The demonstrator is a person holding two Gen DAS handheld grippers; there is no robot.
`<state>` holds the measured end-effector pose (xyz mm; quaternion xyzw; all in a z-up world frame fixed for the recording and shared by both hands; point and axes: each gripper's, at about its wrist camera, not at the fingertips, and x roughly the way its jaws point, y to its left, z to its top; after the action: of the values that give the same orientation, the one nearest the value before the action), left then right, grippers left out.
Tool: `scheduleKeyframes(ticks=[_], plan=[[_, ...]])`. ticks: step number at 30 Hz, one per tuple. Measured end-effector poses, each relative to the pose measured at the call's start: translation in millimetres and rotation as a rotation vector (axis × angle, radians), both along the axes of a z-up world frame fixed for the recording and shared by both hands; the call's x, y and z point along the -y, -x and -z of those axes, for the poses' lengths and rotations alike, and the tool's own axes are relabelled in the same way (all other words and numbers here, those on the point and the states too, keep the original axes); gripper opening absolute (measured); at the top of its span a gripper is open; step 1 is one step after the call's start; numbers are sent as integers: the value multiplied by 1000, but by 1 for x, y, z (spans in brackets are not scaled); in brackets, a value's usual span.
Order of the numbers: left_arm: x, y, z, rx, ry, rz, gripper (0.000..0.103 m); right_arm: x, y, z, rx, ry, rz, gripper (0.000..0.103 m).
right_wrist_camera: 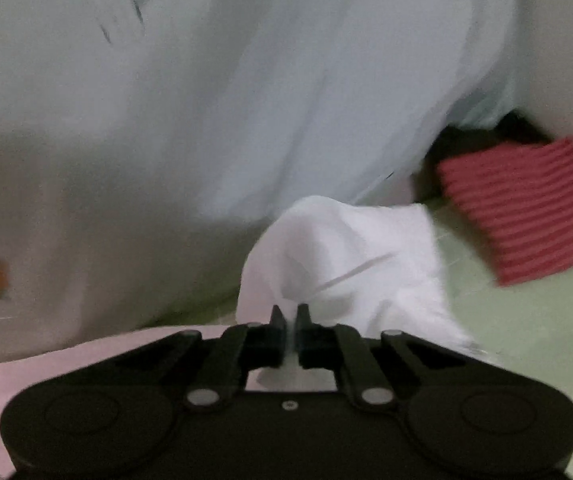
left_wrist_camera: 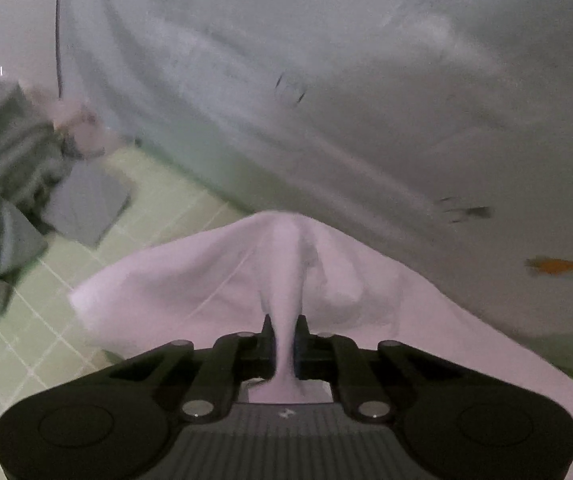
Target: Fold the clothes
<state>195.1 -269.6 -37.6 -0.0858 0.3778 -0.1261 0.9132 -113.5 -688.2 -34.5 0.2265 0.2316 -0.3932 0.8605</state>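
Pink-white cloth (left_wrist_camera: 214, 280): thin garment, pinched at two places, one by each gripper; bunched into a narrow ridge at each pinch and fanning out beyond it.
Left gripper (left_wrist_camera: 285, 334): fingers pressed together on a fold of the pink-white cloth; fabric squeezed into a thin strip between them and spilling back over the gripper body.
Right gripper (right_wrist_camera: 291, 322): fingers nearly touching, nipping a thin edge of the pink-white cloth (right_wrist_camera: 350, 264); loose corner flaring up and to the right past the tips.
Cloth position: lifted at both pinches, the rest draping down toward the green surface (left_wrist_camera: 46, 344) and trailing under both grippers; exact contact with the surface not clear.
Green surface: pale green with a light grid of lines, seen at lower left in the left wrist view and at lower right (right_wrist_camera: 526, 340) in the right wrist view.
Pale blue sheet (left_wrist_camera: 326, 80): large light fabric filling the far side of both views, with small dark marks and an orange patch (left_wrist_camera: 554, 266); blurred.
Grey clothes (left_wrist_camera: 10, 184): dark crumpled heap at the left edge of the green surface, a flat grey folded piece (left_wrist_camera: 90, 204) just beside it.
Red striped cloth (right_wrist_camera: 522, 208): folded, ribbed, lying at the far right on the green surface, apart from the pink-white cloth.
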Motion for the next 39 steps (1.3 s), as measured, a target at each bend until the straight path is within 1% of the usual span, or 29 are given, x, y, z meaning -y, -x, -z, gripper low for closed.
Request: scheduleKeyframes(ticks=[2, 4, 5, 7, 8, 10, 12, 13, 15, 16, 17, 18, 19, 20, 21, 22, 24, 27, 28, 30, 33, 36, 37, 38, 39], plan=[[-12, 34, -15, 56, -2, 12, 6, -29, 37, -13, -11, 51, 20, 6], [-28, 69, -22, 71, 2, 1, 4, -58, 74, -25, -23, 101, 41, 6], [-36, 85, -22, 58, 0, -9, 0, -72, 89, -24, -47, 115, 47, 6], [-51, 110, -12, 11, -16, -26, 0, -92, 115, -11, -114, 111, 72, 6], [-58, 120, -3, -24, -26, -37, 0, -97, 130, 2, -143, 74, 90, 6], [-68, 136, 12, -94, -38, -50, 0, -101, 151, 25, -154, -40, 120, 5], [-72, 148, 16, -116, -42, -57, 0, -103, 167, 48, -161, -152, 144, 5], [-73, 150, 14, -113, -42, -59, 3, -105, 169, 54, -172, -178, 147, 6], [-72, 154, 10, -103, -36, -61, 18, -103, 168, 55, -168, -186, 166, 7], [-71, 153, 8, -95, -28, -60, 35, -99, 167, 54, -157, -189, 178, 13], [-69, 151, 5, -87, -23, -61, 50, -95, 166, 53, -146, -193, 190, 21], [-67, 148, 3, -78, -20, -60, 55, -91, 164, 51, -135, -196, 203, 41], [-63, 143, 2, -68, -20, -59, 61, -86, 163, 50, -124, -199, 215, 49], [-60, 140, 0, -59, -21, -56, 64, -82, 162, 49, -113, -203, 228, 61], [-58, 137, 0, -53, -23, -53, 67, -78, 160, 48, -102, -206, 240, 68], [-54, 133, -2, -50, -24, -51, 71, -74, 159, 47, -91, -209, 253, 74], [-46, 119, -2, -49, -18, -48, 73, -66, 157, 44, -69, -216, 278, 77], [-35, 92, 0, -66, 15, -41, 76, -53, 153, 40, -36, -225, 315, 78], [-31, 83, 1, -71, 25, -38, 77, -49, 151, 40, -26, -229, 327, 80], [-21, 66, 3, -79, 38, -31, 77, -45, 149, 47, -29, -249, 347, 83], [-4, 39, 8, -92, 29, -27, 77, -38, 145, 57, -35, -277, 377, 85], [9, 20, 14, -104, 36, -14, 76, -32, 137, 59, -71, -267, 373, 86], [13, 16, 14, -98, 37, -4, 68, -30, 135, 60, -82, -263, 373, 86], [17, 14, 14, -90, 32, 4, 43, -27, 133, 62, -85, -267, 374, 86], [22, 13, 14, -87, 19, 12, 23, -24, 132, 64, -87, -270, 374, 84]])
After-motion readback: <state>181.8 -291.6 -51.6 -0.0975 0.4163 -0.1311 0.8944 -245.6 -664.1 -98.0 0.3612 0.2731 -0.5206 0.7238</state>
